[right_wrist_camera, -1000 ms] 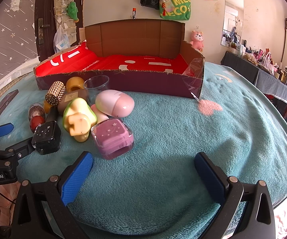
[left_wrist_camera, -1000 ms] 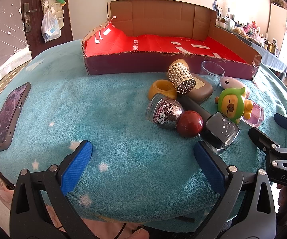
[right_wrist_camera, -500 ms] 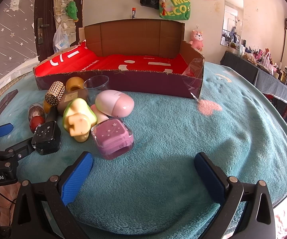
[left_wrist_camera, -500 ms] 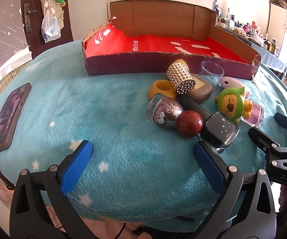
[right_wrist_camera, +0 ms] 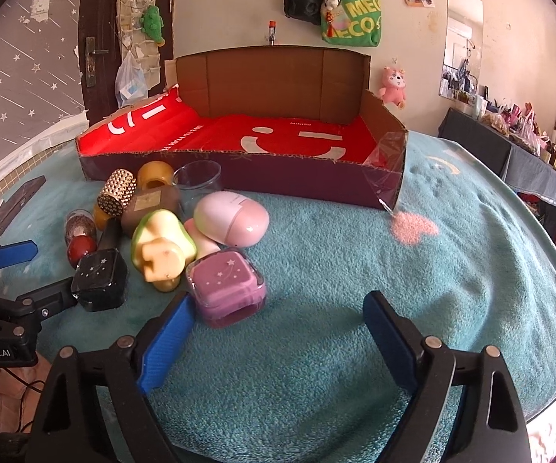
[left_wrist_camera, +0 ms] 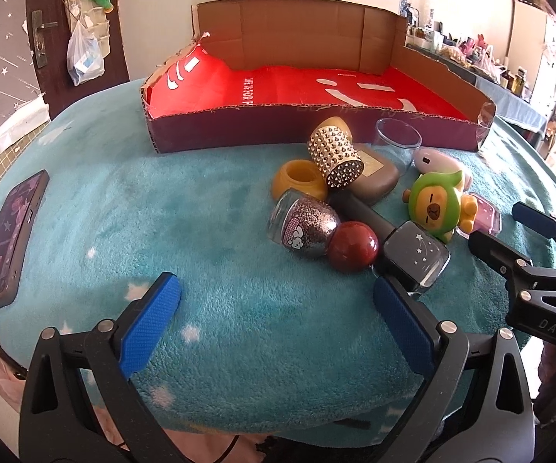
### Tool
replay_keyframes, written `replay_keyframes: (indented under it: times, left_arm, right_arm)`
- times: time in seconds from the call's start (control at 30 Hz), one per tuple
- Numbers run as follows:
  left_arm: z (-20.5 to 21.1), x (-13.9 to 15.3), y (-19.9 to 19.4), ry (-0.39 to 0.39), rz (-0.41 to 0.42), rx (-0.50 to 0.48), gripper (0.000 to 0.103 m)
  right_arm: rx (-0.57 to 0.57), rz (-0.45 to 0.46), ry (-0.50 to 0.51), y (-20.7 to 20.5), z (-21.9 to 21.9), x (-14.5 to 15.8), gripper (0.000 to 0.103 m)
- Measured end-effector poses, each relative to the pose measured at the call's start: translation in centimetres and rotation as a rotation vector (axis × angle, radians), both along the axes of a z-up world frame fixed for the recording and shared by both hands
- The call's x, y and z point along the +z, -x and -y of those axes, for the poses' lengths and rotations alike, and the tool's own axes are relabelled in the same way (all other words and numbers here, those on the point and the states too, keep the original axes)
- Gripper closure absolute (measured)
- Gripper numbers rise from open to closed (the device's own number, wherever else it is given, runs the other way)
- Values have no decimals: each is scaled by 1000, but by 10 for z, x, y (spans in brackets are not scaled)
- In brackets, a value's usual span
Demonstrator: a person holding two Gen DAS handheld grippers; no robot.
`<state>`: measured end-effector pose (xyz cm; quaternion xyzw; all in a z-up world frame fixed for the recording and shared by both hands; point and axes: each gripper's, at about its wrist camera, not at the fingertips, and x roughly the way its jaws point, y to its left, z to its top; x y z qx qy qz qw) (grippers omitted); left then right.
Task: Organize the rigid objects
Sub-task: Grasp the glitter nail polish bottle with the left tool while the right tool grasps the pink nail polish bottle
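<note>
A pile of small objects lies on the teal blanket before a red-lined cardboard box (left_wrist_camera: pixel 301 123) (right_wrist_camera: pixel 278 177). It holds a black star bottle (left_wrist_camera: pixel 417 254) (right_wrist_camera: pixel 100 281), a red ball (left_wrist_camera: pixel 353 247), a glitter bottle (left_wrist_camera: pixel 303 223), a gold studded cup (left_wrist_camera: pixel 336 154), a green toy (left_wrist_camera: pixel 436 204) (right_wrist_camera: pixel 162 247), a pink star bottle (right_wrist_camera: pixel 226 287) and a pink egg case (right_wrist_camera: pixel 231 218). My left gripper (left_wrist_camera: pixel 276 308) is open and empty, its right finger near the black bottle. My right gripper (right_wrist_camera: pixel 278 322) is open and empty, its left finger beside the pink star bottle.
A phone (left_wrist_camera: pixel 5 239) lies at the blanket's left edge. A clear glass (left_wrist_camera: pixel 397 142), a yellow cup (left_wrist_camera: pixel 299 179) and a brown case (left_wrist_camera: pixel 374 177) sit in the pile. The blanket drops off at the front and right.
My right gripper has moved forward and left toward the pink star bottle. The left gripper has barely moved. No object has shifted.
</note>
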<state>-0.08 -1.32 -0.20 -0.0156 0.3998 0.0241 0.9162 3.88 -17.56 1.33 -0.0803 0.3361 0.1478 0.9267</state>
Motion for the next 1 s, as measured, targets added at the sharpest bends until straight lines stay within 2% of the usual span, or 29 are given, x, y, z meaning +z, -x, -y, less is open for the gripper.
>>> replay_keyframes:
  times: [0.37,0.5,0.57,0.67,0.73,0.8,1.0]
  left_arm:
    - [-1,0,-21,-6,6,-10,5]
    - [0,-1,-27,-6,2,-12,5]
    - [0,-1,-29,-4,2,-16,9]
    - [1,1,-31,-1,8,-28,25]
    - [1,2,-32,2,13,-36,40]
    - [1,3,-33,10,15,-43,46]
    - [0,5,-27,22,19,-51,46]
  right_arm:
    - [73,7,10,-11,-16,-1,28]
    - [91,13,9,-13,-20,-2,37]
    - [104,16,9,-13,-23,-2,45]
    - [134,27,16,-9,-28,-2,58]
    - [135,44,43,-7,-33,-2,58]
    - [137,46,48,-6,-33,-2,59]
    - [138,41,40,1,-27,-2,59]
